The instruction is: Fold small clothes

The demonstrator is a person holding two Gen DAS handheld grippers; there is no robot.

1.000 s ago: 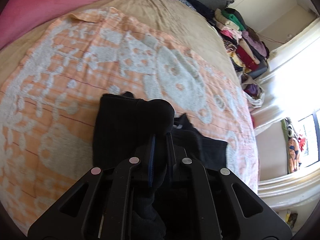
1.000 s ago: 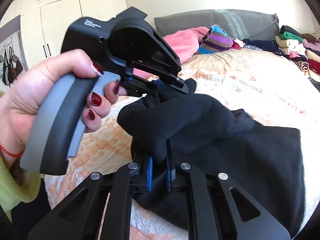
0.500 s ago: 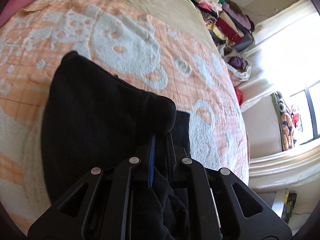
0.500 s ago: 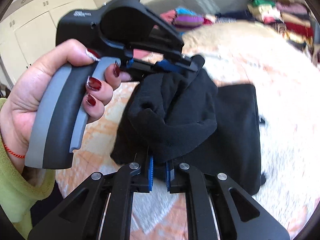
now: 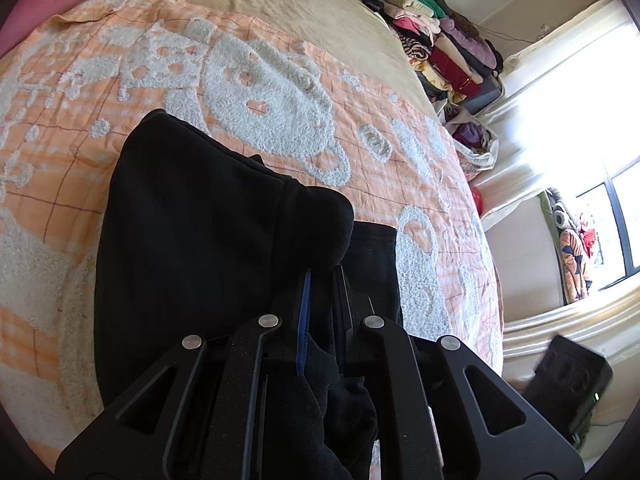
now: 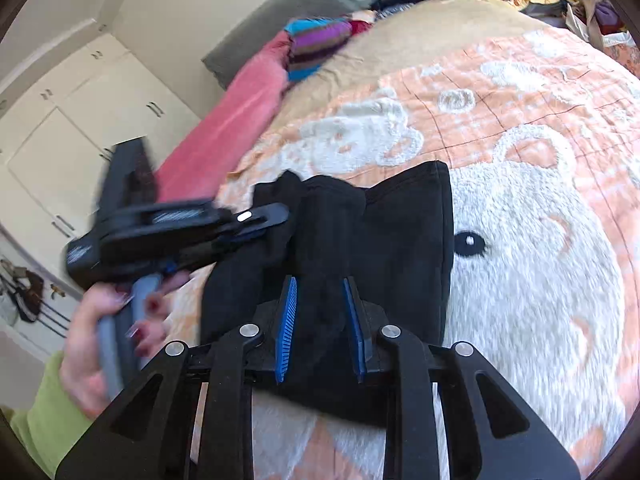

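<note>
Since half a second ago the right gripper (image 6: 320, 320) has let go: its blue-padded jaws, then pinched on a fold of the black garment (image 6: 360, 256), now stand apart with the cloth lying loose between them. Over the same interval the left gripper (image 6: 256, 224) has swung down from beside the camera to the garment's far left corner.

Left wrist view: the left gripper (image 5: 320, 292) has its jaws drawn nearly together, a bunched edge of the black garment (image 5: 192, 248) clamped between them and hanging back over the linkage. Only this view shows the stacked folded clothes (image 5: 440, 40) along the far edge of the bed (image 5: 280, 8), the window (image 5: 608, 232) at right, and a dark device (image 5: 568, 380) on the sill.

Right wrist view: only here does the person's left hand (image 6: 104, 344), with red nails and a green sleeve, appear on the left gripper's grey handle, motion-blurred. White cupboards (image 6: 80, 120), a pink blanket (image 6: 236, 120) and a striped item (image 6: 316, 44) appear behind.

The garment rests on the orange-and-white patterned blanket (image 6: 540, 240), flattened to a rough rectangle. Its long axis runs away from the right camera; the raised left corner points toward the pink blanket.
</note>
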